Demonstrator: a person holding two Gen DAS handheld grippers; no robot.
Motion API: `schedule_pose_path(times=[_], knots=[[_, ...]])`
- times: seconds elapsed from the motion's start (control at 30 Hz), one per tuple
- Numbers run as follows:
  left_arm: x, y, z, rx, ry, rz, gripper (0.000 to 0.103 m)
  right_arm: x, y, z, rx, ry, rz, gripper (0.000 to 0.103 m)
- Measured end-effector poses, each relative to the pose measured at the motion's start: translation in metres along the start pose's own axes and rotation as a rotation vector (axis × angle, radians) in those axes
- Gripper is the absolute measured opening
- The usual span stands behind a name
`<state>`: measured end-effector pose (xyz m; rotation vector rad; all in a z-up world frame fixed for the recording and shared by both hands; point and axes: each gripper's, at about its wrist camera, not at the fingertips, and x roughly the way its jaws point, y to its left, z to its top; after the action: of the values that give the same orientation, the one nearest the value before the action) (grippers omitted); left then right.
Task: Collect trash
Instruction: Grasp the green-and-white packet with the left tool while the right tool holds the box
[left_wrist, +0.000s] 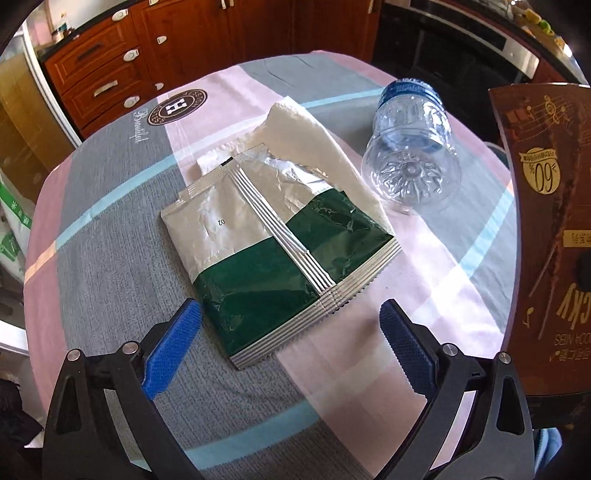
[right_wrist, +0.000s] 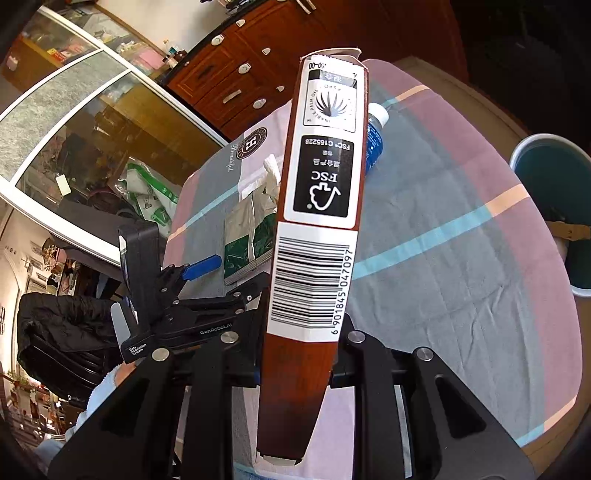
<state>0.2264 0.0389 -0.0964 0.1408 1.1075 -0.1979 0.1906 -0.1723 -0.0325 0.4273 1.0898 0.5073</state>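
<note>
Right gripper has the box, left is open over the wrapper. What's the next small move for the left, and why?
Probably lower the left gripper straight onto the green and silver wrapper and close. Its jaws stand wide with the wrapper's near edge between them, flat on the tablecloth, not yet touched.

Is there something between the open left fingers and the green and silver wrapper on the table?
Nothing visible. The left gripper is open above the tablecloth, and the wrapper lies flat just ahead of its fingers. The plastic bottle and the tissue lie beyond the wrapper.
</note>
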Motion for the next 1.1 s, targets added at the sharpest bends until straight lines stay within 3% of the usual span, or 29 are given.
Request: schedule_pose_path(times=[0.13, 0.23, 0.37, 0.4, 0.5, 0.73, 1.1], knots=[[0.0, 0.01, 0.001, -0.018, -0.03, -0.041, 0.097, 0.005, -0.004, 0.001, 0.007, 0.005, 0.007, 0.021], [-0.005, 0.011, 0.0, 0.015, -0.055, -0.028, 0.071, 0.005, -0.007, -0.001, 0.014, 0.01, 0.011, 0.021], [-0.013, 0.016, -0.001, 0.01, -0.063, -0.044, 0.022, 0.007, -0.007, -0.001, 0.02, 0.013, 0.01, 0.021], [-0.016, 0.019, -0.002, -0.003, -0.068, -0.043, 0.017, 0.006, -0.007, -0.002, 0.019, 0.012, 0.011, 0.021], [-0.033, 0.023, -0.008, -0.044, -0.106, -0.045, 0.011, 0.005, -0.004, -0.002, 0.016, 0.01, 0.013, 0.021], [-0.083, 0.016, -0.025, -0.081, -0.18, -0.094, 0.011, -0.007, -0.003, -0.006, 0.014, -0.014, 0.022, 0.021], [-0.12, -0.056, -0.008, 0.042, -0.23, -0.153, 0.011, -0.056, -0.025, -0.011, 0.04, -0.116, 0.054, 0.021]])
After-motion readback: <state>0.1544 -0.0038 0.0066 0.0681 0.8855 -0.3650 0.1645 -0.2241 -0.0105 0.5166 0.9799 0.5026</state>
